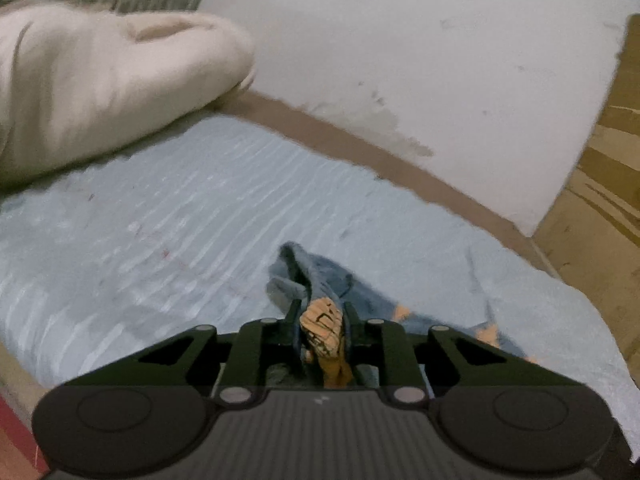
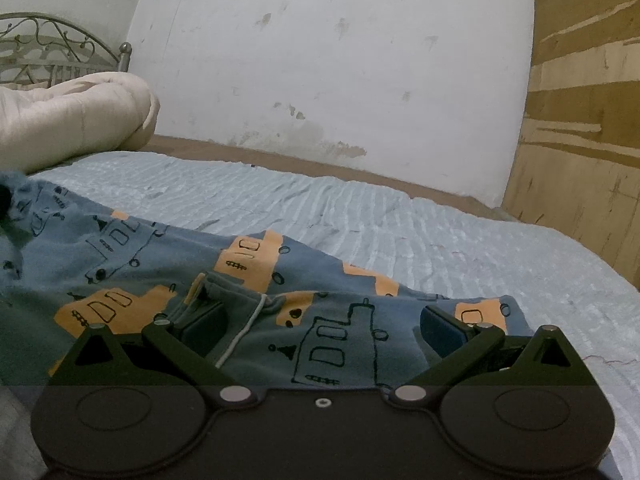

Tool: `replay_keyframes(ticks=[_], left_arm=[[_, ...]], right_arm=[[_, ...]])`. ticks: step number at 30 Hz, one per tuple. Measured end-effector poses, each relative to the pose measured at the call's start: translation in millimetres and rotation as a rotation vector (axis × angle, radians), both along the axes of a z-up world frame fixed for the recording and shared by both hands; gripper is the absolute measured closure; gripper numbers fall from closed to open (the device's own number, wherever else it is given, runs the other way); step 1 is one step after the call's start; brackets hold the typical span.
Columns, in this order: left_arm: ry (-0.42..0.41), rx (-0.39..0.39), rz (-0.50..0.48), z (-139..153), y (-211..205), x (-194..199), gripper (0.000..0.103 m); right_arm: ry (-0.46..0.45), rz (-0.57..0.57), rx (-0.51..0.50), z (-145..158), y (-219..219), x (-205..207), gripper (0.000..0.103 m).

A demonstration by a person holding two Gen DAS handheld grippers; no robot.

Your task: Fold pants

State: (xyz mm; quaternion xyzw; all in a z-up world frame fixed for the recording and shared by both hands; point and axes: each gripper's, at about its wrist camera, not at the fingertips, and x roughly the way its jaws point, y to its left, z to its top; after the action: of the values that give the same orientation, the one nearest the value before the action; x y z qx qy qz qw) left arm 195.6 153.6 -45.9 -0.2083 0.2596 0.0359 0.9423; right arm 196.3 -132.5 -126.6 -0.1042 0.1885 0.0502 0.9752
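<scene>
The pants (image 2: 168,264) are blue with orange and outlined vehicle prints and lie spread on a light blue bedspread (image 2: 400,220). My left gripper (image 1: 320,312) is shut on a bunched edge of the pants (image 1: 324,320), and the cloth trails off to the right behind it. My right gripper (image 2: 324,320) is open, jaws wide apart, low over the waistband end of the pants, where a white drawstring (image 2: 244,332) shows. The cloth lies between the right fingers (image 2: 444,328), but they do not pinch it.
A rolled cream quilt (image 1: 100,80) lies at the head of the bed, in front of a metal bedstead (image 2: 60,52). A stained white wall (image 2: 340,80) runs along the far side of the bed. A wooden panel (image 2: 580,140) stands at the right.
</scene>
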Motion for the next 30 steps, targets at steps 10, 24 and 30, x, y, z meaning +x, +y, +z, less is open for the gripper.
replay_keyframes(ticks=[10,24,30], left_arm=[[-0.147,0.069,-0.222,61,-72,7,0.083],[-0.127,0.216,-0.573,73,-238,13,0.083],[-0.057,0.292,-0.65,42,-294,8,0.081]], right_arm=[[-0.079,0.086,0.038,34,-21,-36,0.001],[-0.106,-0.094,-0.013,52,-118,-102,0.001],[-0.072,-0.159,0.005,44,-149,-115,0.001]])
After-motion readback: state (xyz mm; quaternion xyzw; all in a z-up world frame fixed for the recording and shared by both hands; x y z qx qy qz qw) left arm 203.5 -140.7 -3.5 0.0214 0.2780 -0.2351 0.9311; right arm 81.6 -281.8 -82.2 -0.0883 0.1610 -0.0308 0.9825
